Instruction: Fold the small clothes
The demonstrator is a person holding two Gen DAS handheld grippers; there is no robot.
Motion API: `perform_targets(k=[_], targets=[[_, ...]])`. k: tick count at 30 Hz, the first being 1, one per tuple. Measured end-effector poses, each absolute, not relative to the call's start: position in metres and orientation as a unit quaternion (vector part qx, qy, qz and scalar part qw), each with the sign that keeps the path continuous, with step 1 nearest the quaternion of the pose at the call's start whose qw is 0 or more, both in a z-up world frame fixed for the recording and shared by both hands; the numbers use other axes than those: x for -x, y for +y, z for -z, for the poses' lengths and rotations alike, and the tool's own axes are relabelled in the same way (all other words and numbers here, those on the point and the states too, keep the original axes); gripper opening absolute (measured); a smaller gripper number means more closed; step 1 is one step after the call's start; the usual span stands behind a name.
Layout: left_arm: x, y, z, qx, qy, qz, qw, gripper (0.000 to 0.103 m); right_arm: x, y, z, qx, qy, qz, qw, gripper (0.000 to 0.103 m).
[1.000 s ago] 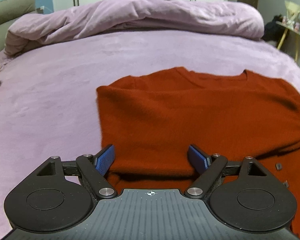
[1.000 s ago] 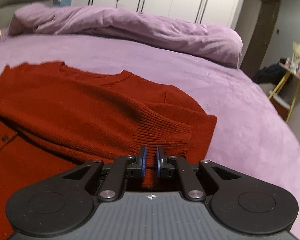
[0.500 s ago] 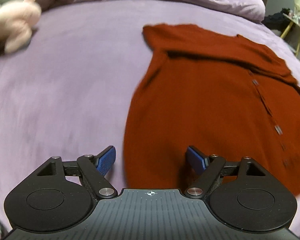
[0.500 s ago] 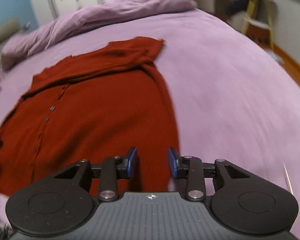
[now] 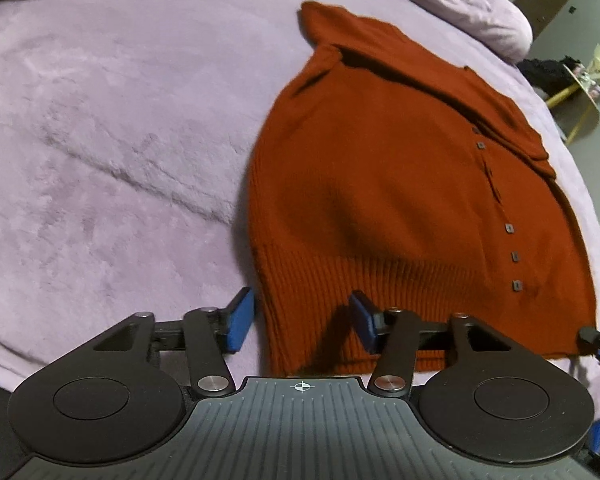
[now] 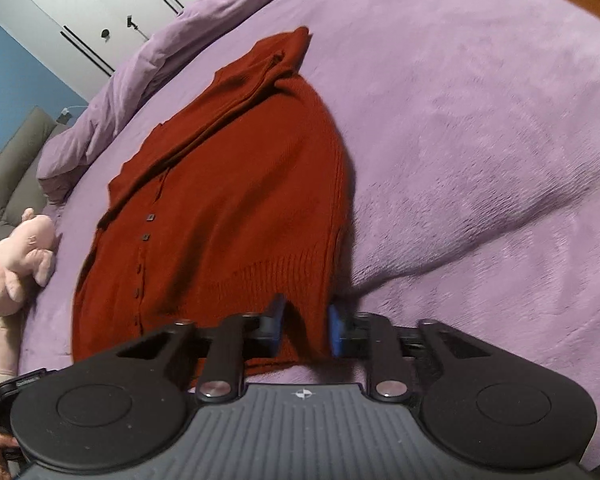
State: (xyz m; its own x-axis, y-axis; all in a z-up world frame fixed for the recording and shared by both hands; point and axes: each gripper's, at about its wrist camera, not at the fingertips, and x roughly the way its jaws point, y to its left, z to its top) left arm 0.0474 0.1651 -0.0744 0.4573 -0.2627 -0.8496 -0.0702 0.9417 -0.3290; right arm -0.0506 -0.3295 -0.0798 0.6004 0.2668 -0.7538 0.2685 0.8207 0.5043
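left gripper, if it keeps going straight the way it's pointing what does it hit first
Most likely the ribbed hem of the rust-red cardigan: its near left corner already lies between the closing jaws of the left gripper. The purple bed cover sits right beneath, though depth here is hard to judge.

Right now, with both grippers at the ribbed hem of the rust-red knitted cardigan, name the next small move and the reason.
Probably finish closing both on the hem, then lift it towards the collar. The left gripper straddles one corner of the rust-red knitted cardigan, the right gripper the other; both are closing with knit between the pads, not yet pinched. The sleeves already lie folded across the top.
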Motion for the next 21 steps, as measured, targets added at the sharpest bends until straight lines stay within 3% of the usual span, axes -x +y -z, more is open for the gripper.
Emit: perform_targets(k=[2, 4, 5, 9, 13, 21], targets=[[-0.051, 0.167, 0.077, 0.158, 0.527, 0.061, 0.833, 0.042, 0.05, -0.329, 0.082, -0.3, 0.448, -0.011, 0.842, 0.008], [-0.055, 0.168, 0.076, 0.153, 0.534, 0.075, 0.828, 0.015, 0.05, -0.328, 0.083, -0.299, 0.453, -0.017, 0.84, 0.006], [-0.057, 0.168, 0.076, 0.156, 0.538, 0.087, 0.824, 0.01, 0.049, -0.328, 0.083, -0.304, 0.452, -0.021, 0.838, 0.005], [-0.063, 0.172, 0.068, 0.176, 0.53, 0.106, 0.823, 0.008, 0.048, -0.333, 0.078, -0.333, 0.438, -0.046, 0.834, 0.005], [-0.084, 0.179, 0.037, 0.226, 0.474, 0.116, 0.843, 0.008, 0.035, -0.336, 0.059, -0.34, 0.399, -0.076, 0.848, 0.004], [-0.164, 0.16, -0.002, 0.198, 0.38, 0.063, 0.901, 0.008, -0.052, -0.325, 0.022, -0.253, 0.332, -0.04, 0.908, 0.004]])
